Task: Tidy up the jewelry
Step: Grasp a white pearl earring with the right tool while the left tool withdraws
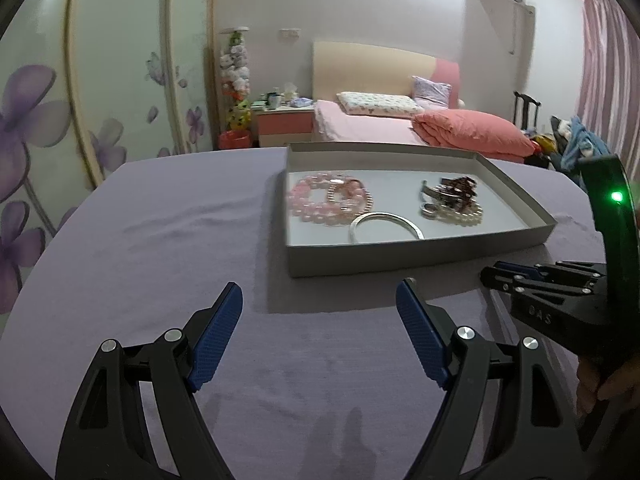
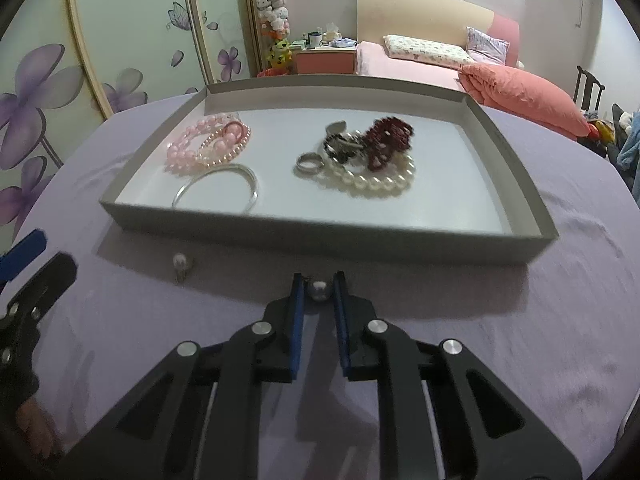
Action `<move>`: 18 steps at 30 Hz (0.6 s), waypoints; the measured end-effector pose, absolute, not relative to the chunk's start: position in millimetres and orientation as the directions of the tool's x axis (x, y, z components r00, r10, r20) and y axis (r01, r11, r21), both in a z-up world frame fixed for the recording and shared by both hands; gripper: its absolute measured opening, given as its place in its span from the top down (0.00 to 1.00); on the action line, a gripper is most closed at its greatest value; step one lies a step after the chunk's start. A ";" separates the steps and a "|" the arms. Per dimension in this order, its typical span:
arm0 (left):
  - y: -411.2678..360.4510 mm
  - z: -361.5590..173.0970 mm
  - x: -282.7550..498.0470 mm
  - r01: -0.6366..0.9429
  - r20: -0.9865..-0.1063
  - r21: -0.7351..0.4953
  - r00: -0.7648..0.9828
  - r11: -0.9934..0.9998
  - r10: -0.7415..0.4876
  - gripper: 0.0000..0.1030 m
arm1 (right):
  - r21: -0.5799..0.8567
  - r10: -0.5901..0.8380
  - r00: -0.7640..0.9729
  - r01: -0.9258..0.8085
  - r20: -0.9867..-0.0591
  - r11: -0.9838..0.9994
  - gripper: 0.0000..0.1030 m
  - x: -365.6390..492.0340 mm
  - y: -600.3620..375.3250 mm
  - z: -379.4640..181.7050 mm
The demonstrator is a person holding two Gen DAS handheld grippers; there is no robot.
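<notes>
Jewelry lay in the grey tray [image 2: 328,236] at twelve o'clock on the lavender cloth [image 2: 520,340]. The right gripper [image 2: 319,280], marked perhaps "OAS", pinched a silvery bead [image 2: 319,290]; the left gripper [image 1: 319,300] gaped. A pearl earring [image 2: 180,261] lay at ten.

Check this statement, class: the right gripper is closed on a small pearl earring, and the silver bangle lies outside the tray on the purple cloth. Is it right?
Not quite. The right gripper is shut on the pearl earring, but the silver bangle lies inside the tray, near its front wall, beside the pink bead bracelets. The right wrist view shows it.
</notes>
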State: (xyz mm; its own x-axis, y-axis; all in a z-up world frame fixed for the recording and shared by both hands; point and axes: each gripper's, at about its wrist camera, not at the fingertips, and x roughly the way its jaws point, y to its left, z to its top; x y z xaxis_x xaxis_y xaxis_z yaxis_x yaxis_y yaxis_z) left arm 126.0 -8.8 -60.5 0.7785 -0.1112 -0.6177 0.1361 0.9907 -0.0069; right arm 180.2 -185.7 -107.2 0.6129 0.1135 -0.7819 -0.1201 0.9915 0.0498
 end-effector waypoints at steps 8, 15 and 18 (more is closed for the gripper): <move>-55.7 -72.8 145.6 0.234 -0.698 0.034 0.701 0.972 -0.144 0.28 | 0.056 0.087 0.615 -0.070 -0.784 0.996 0.85 156.1 -223.2 -106.8; -74.0 -88.1 168.8 0.209 -0.759 0.031 0.641 0.978 -0.113 0.38 | 0.046 0.086 0.628 -0.079 -0.774 0.996 0.85 152.4 -223.0 -108.8; -75.8 -89.5 175.3 0.197 -0.766 0.031 0.634 0.980 -0.104 0.43 | 0.055 0.093 0.627 -0.080 -0.773 0.995 0.85 152.5 -223.5 -108.6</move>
State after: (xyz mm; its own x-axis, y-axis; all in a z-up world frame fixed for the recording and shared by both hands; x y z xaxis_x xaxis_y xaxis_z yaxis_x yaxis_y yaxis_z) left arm 175.3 -75.8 -89.5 0.6345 -0.1035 -0.7660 0.1974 0.9798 0.0311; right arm 152.5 -223.5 -108.6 0.6270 0.0926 -0.7735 -0.0796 0.9953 0.0547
